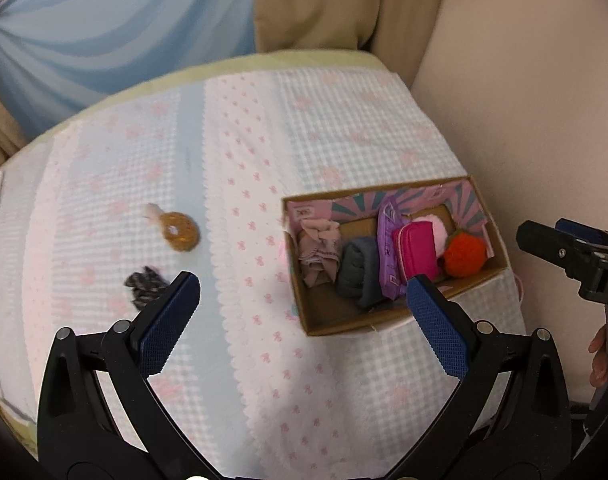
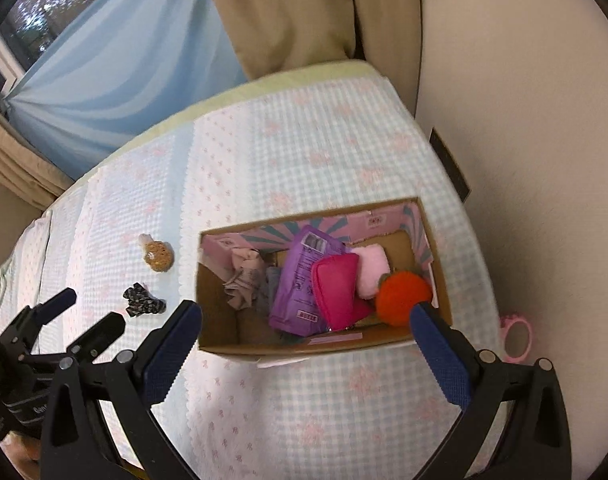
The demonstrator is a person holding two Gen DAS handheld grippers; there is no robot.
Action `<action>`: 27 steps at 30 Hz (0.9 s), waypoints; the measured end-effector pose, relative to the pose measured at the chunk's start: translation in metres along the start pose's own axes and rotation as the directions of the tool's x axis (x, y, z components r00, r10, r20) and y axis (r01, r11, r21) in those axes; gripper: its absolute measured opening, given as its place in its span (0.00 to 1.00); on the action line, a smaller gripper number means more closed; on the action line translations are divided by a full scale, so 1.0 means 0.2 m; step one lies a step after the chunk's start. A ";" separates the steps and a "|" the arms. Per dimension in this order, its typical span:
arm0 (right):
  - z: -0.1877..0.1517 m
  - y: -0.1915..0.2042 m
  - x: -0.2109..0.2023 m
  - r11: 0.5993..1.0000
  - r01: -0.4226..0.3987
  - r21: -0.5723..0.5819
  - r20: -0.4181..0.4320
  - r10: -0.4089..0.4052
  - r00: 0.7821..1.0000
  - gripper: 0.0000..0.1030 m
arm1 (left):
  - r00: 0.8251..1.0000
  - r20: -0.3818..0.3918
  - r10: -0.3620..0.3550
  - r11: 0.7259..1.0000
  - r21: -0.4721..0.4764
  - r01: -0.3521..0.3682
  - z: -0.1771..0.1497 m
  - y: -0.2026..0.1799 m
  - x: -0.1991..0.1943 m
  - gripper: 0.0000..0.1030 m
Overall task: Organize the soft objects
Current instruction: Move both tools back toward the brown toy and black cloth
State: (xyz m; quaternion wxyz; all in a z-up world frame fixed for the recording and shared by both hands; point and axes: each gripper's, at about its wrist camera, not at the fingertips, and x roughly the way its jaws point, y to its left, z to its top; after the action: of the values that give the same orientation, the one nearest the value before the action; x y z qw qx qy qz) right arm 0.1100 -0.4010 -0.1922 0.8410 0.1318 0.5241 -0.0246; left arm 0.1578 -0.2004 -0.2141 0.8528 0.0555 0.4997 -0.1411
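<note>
A: were the grippers holding anything?
B: nope, left gripper (image 1: pixel 304 312) and right gripper (image 2: pixel 306 336) both gaped wide, empty. Cardboard box (image 2: pixel 224 320) sat stuffed; knitted donut (image 1: pixel 180 231) and dark scrunchie (image 1: pixel 144 290) lay on the bedspread (image 1: pixel 244 140).

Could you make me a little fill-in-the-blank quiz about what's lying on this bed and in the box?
1. The orange pom-pom lies inside the cardboard ____.
2. The number of small items left on the bedspread outside it, the brown ring toy and the dark scrunchie, is ____.
3. Both the left gripper and the right gripper have their jaws ____.
4. The zip pouch beside the purple packet is coloured ____.

Missing words: box; two; open; pink
</note>
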 end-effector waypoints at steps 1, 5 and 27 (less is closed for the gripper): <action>0.00 0.03 -0.03 1.000 0.006 -0.007 0.010 -0.006 1.000 1.00 | 1.000 0.011 0.001 1.000 -0.003 -0.001 -0.01 0.02 -0.05 1.00; -0.03 0.16 -0.22 0.999 0.040 -0.034 0.068 -0.037 0.997 1.00 | 0.999 0.051 0.012 1.000 -0.019 -0.011 -0.02 0.12 -0.24 1.00; -0.19 0.91 -0.67 0.988 0.079 -0.132 0.263 -0.042 0.964 1.00 | 0.974 0.203 0.098 0.983 -0.170 -0.064 -0.21 0.86 -0.96 1.00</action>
State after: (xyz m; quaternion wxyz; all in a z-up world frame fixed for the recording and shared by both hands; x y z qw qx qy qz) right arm 0.0496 -0.2288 -0.0536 0.9085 0.0516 0.4137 -0.0305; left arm 0.0860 0.0087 -0.0766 0.9077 -0.0090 0.4137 -0.0701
